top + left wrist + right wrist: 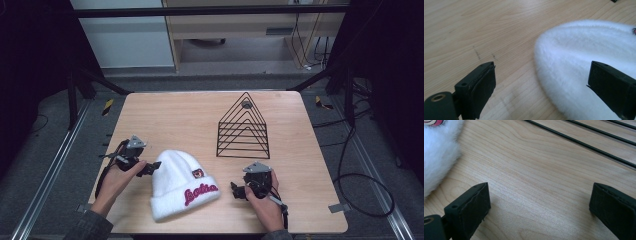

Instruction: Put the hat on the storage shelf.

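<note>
A fluffy white beanie [177, 185] with red lettering on its cuff lies flat near the table's front. My left gripper [150, 167] is at the hat's left edge, held in the person's left hand. In the left gripper view its jaws stand wide apart above the hat's rounded crown [584, 62], and nothing is pinched between them. My right gripper [239, 191] rests to the right of the hat, open over bare wood [539, 195], with a bit of white hat [439, 157] at its left.
A black wire rack [243, 129] shaped like a triangle stands on the wooden table [170, 115] behind the right gripper; its bars [584, 143] run across the right gripper view. Dark frame posts and cables surround the table.
</note>
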### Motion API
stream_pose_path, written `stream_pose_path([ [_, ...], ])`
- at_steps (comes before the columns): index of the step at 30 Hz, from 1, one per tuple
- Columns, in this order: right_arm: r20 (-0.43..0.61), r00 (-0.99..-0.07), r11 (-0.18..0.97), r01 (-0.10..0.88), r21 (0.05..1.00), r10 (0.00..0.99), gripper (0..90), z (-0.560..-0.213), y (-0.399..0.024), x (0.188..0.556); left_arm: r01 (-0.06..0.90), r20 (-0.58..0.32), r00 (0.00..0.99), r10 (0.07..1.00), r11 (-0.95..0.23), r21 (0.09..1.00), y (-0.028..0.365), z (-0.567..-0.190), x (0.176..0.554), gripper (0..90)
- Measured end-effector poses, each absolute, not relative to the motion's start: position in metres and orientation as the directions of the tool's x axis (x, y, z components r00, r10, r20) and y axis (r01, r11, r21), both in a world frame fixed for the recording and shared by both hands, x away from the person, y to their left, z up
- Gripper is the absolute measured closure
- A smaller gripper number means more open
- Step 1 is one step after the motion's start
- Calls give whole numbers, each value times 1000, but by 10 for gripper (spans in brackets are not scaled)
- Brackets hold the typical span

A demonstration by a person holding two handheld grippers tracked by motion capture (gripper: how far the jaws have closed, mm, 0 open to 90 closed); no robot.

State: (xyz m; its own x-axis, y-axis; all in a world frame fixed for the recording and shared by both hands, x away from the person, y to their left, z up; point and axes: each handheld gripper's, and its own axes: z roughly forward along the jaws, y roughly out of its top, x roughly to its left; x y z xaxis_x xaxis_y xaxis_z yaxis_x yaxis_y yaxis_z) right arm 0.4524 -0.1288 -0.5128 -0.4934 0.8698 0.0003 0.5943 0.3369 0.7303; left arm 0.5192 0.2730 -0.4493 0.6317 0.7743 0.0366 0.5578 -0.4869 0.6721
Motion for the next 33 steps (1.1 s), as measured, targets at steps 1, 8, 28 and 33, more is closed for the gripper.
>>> stream_pose_path([
  [1,0,-493,337,594,730,870,36,-513,-129,452,560,36,631,775,-488,669,271,-449,522,92],
  [8,0,-493,337,594,730,870,36,-513,-129,452,572,24,644,765,-502,649,254,-451,536,189],
  [28,0,-493,337,595,729,870,36,-513,-129,452,640,-1,616,788,-499,584,243,-473,556,430],
  [33,0,-493,337,594,730,870,36,-513,-129,452,650,-17,621,784,-502,571,241,-475,556,488],
])
